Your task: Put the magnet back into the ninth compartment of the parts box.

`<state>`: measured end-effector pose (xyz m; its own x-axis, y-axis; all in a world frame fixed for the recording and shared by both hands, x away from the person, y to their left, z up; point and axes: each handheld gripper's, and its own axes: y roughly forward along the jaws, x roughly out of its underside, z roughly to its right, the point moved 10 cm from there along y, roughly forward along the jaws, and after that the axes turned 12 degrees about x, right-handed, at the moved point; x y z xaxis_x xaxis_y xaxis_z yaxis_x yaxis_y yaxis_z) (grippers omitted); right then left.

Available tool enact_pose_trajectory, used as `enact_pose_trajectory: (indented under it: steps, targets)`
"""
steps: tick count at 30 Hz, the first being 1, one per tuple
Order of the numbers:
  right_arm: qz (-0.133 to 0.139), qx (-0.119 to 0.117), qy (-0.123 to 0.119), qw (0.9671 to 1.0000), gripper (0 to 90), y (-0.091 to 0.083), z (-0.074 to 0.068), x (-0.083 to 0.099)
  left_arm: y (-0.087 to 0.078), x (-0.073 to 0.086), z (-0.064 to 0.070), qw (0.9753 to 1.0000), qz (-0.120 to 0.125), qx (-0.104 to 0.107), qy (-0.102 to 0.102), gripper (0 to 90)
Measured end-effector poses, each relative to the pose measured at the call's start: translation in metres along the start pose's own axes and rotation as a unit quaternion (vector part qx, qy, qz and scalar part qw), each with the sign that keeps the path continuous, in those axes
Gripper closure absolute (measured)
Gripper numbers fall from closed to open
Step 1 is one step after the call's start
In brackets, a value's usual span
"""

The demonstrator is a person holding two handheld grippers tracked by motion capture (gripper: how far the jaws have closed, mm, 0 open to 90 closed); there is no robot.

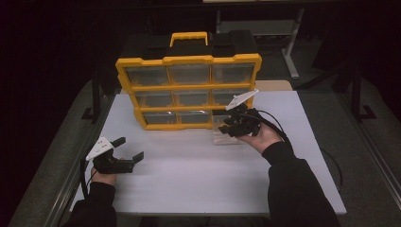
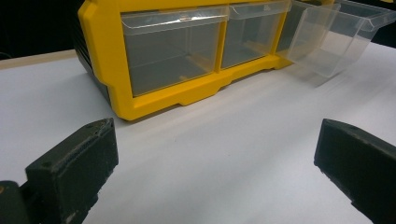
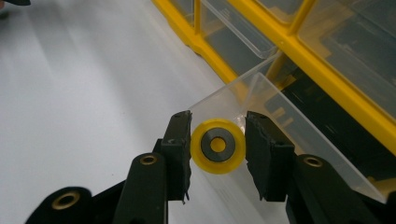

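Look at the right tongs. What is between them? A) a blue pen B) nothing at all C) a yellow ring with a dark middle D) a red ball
C: in the right gripper view, the right tongs sit on either side of a round yellow ring with a dark centre, just over the edge of the clear drawer pulled out of the yellow organizer.

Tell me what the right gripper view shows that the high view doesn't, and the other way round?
Right gripper view: a yellow wheel with a dark hub clamped between the right gripper jaws, at the pulled-out clear drawer. High view: the left gripper open over the table, the organizer's handle, both sleeves. Shared: yellow organizer, the drawer and white table.
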<state>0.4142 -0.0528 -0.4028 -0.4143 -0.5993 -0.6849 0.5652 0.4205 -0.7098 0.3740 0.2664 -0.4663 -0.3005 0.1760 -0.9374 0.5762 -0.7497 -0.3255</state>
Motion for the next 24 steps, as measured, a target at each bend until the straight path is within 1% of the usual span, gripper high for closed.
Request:
enact_pose_trajectory:
  steps: [4,6,13,18,24]
  targets:
    - [-0.002,0.004,-0.001,1.0,60.5,0.001,0.003,-0.003,0.0,0.0,0.0,1.0,0.0,-0.001,0.001,0.0]
    - [-0.003,0.013,-0.004,0.9999,60.4,0.002,0.006,-0.004,0.0,0.0,0.0,1.0,0.0,-0.002,0.002,0.0]
    - [-0.01,0.016,0.004,0.9998,60.3,0.009,0.012,-0.006,0.0,0.0,-0.001,1.0,-0.001,-0.003,0.002,0.0]
    - [-0.01,0.019,0.008,0.9997,60.0,0.012,0.015,-0.007,0.0,0.0,-0.001,1.0,-0.001,-0.002,0.003,0.0]
    - [-0.015,0.023,0.01,0.9996,59.9,0.016,0.018,-0.006,0.0,0.0,0.0,1.0,0.0,-0.001,0.003,0.0]
